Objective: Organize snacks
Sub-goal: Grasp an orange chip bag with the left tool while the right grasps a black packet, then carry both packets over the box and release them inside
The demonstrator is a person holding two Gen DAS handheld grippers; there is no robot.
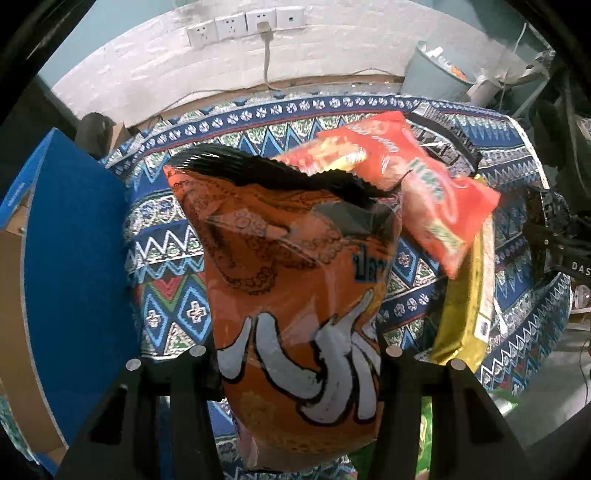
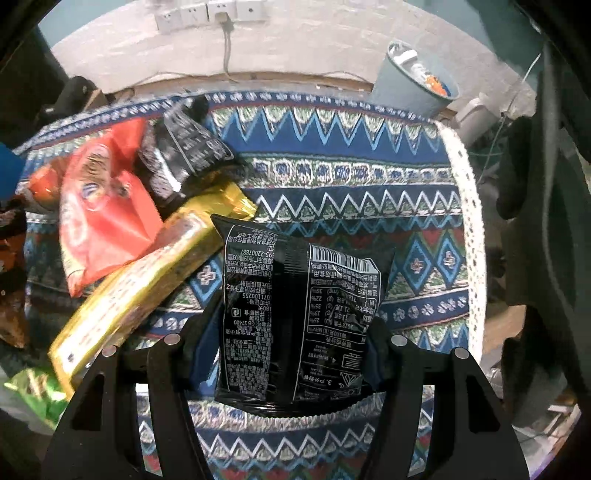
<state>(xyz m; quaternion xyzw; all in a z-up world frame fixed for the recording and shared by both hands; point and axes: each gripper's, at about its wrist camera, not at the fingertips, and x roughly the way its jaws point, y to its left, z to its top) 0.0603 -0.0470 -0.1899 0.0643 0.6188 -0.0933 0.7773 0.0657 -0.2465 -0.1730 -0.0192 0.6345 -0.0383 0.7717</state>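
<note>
Here, the left gripper point(image 1: 297, 354) is clamped on a large orange snack bag point(image 1: 295, 280) with a black crimped top edge, its two black fingers pressing the lower part of the bag from either side, above a desk draped in a blue, green and red patterned cloth point(image 1: 166, 258). Just beyond the orange snack bag's top corner lies a red packet point(image 1: 417, 181), its picture blurred, resting partly on a long gold packet point(image 1: 465, 314) that stretches along the cloth beside the orange snack bag. On the bag's other side stands the blue flap of a cardboard box point(image 1: 74, 258). Past the cloth's far edge, behind the orange snack bag, a white brick wall carries a row of sockets point(image 1: 247, 26) with one cord plugged in, and a pale grey bin point(image 1: 436, 74) stands off to the side. In the right wrist view, the right gripper point(image 2: 284, 343) is closed around a black packet point(image 2: 295, 310) covered in white print and a barcode, the fingers squeezing its lower half over the same cloth. Beside the black packet lies the gold packet, with the red packet overlapping its far end and a second, smaller black wrapper point(image 2: 184, 155) just beyond them. A green wrapper point(image 2: 33, 391) shows near the gold packet's near end.
</note>
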